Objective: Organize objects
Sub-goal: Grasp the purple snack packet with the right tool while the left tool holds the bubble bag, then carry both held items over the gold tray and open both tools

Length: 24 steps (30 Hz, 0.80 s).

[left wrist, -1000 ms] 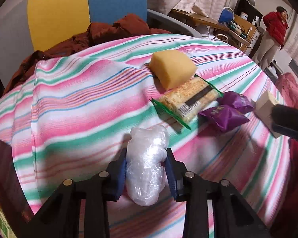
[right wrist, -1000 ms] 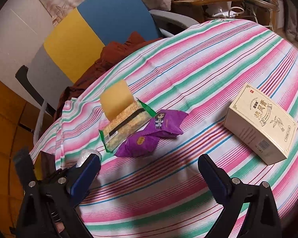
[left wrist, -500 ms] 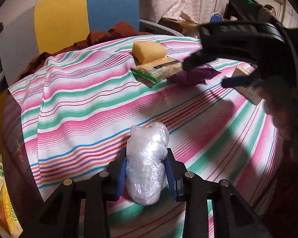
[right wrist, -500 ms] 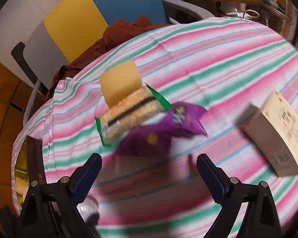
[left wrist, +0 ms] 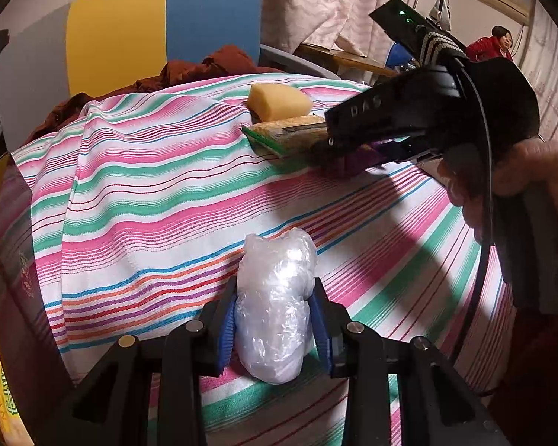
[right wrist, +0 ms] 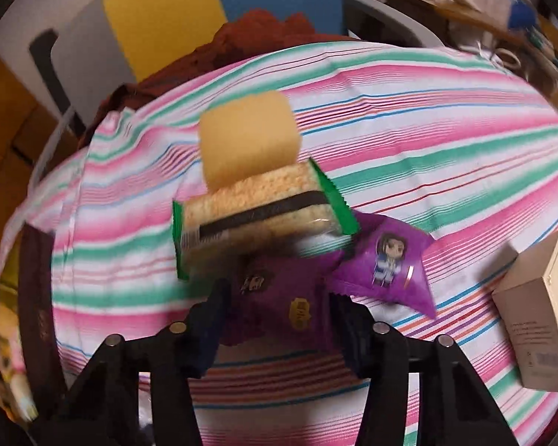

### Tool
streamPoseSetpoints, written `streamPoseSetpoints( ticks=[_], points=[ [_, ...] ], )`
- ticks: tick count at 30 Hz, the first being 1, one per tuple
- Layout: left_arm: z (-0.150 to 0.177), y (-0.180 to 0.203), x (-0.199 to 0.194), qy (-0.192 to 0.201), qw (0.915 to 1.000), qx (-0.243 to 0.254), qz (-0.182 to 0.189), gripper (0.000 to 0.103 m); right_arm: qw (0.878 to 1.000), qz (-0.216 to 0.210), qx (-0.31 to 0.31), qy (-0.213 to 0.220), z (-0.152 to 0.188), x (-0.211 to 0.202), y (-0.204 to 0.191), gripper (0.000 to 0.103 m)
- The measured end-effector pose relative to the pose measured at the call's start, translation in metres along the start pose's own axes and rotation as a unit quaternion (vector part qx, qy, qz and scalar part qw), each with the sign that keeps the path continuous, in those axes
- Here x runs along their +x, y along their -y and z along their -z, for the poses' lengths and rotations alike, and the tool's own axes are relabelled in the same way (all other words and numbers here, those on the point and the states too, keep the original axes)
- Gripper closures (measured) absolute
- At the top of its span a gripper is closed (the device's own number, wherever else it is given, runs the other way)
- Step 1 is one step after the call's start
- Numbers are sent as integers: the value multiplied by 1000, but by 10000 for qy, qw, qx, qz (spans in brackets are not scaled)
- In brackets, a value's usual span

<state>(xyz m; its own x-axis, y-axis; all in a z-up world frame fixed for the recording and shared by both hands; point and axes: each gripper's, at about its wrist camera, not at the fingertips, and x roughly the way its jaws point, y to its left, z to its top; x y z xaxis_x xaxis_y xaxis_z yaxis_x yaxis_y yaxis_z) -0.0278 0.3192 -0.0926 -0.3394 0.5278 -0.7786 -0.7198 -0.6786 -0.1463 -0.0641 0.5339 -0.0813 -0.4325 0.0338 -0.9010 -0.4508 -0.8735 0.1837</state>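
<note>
My left gripper (left wrist: 275,297) is shut on a crumpled clear plastic bundle (left wrist: 275,308), held just over the near edge of the striped tablecloth (left wrist: 148,193). My right gripper (right wrist: 277,301) is down among the snacks, its fingers pressed on both sides of a dark purple snack packet (right wrist: 279,293). In the left wrist view the right gripper (left wrist: 338,156) reaches in from the right, held by a hand (left wrist: 502,178). A second purple packet (right wrist: 387,260) lies just right of it. Behind them are a green-edged cracker pack (right wrist: 256,215) and a yellow sponge (right wrist: 245,137).
A beige carton (right wrist: 539,319) stands at the table's right edge. Behind the table is a yellow and blue chair (left wrist: 160,26) with a brown garment (left wrist: 204,67) on it. A person in red (left wrist: 491,42) stands far back right. Boxes show below the table's left edge.
My right gripper swung in low over the snacks and narrowed from wide open onto the near purple packet. The left gripper kept its hold and drew back toward the near edge.
</note>
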Motion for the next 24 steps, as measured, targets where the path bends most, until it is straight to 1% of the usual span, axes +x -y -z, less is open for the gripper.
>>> streamPoseSetpoints(
  ticks=[1,5,8,13,18,24],
  points=[
    [0,0,0,7,10000,-7,12,68,10000,-13,-42,-12,1,-1,-1,55],
    [2,1,-1,36,10000,19,-3,68,9994,-252,-217,-109,8,-7,-9,55],
    [2,2,-2,47,10000,30,-8,68,9987,-286,-414,-123,11,-10,-16,55],
    [-1,-2,0,37,10000,-18,43,69,9966,-670,-433,200,9,-26,-16,55],
    [-5,-4,-10,-48,9998,-141,122,70,9936,-853,-579,460,7,-35,-26,55],
    [-9,0,-52,278,9994,-152,167,70,9891,-1048,-733,733,9,-50,-32,55]
  ],
)
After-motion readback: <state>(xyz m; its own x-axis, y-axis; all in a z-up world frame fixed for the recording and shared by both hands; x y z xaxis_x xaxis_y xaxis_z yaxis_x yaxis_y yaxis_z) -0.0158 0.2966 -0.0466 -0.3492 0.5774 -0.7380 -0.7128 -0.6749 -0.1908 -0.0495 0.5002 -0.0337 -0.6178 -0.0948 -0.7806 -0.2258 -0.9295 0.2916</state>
